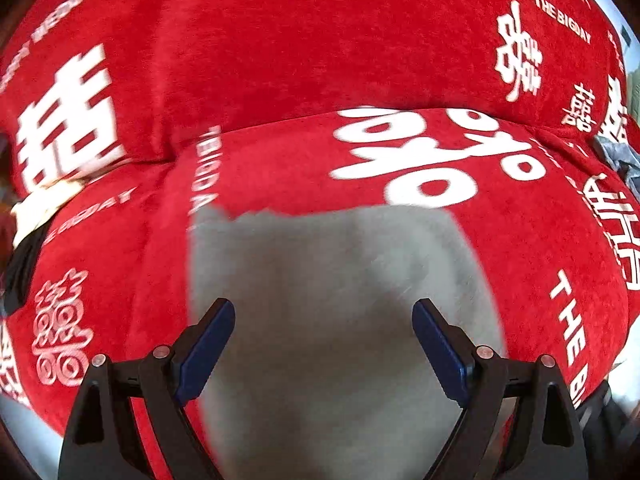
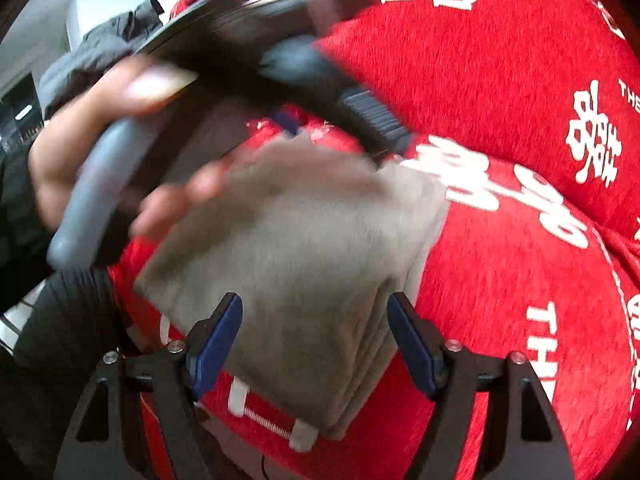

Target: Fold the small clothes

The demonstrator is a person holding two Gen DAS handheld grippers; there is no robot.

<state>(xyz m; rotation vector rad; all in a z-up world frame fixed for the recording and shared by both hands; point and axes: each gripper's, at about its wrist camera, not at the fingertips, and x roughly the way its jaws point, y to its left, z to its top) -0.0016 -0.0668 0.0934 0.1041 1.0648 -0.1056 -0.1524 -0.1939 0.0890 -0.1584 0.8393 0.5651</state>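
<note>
A grey folded garment lies flat on a sofa seat covered in a red cloth with white characters. My left gripper is open and empty above the garment's near part. In the right wrist view the same grey garment shows as a folded stack with layered edges on its right side. My right gripper is open and empty, its jaws standing to either side of the stack's near corner. The person's hand with the left gripper tool is over the garment's far left, blurred.
The red cloth covers a seat cushion and a backrest. A dark jacket lies at the far left. A white strap piece pokes out under the garment. Blue-grey fabric shows at the right edge.
</note>
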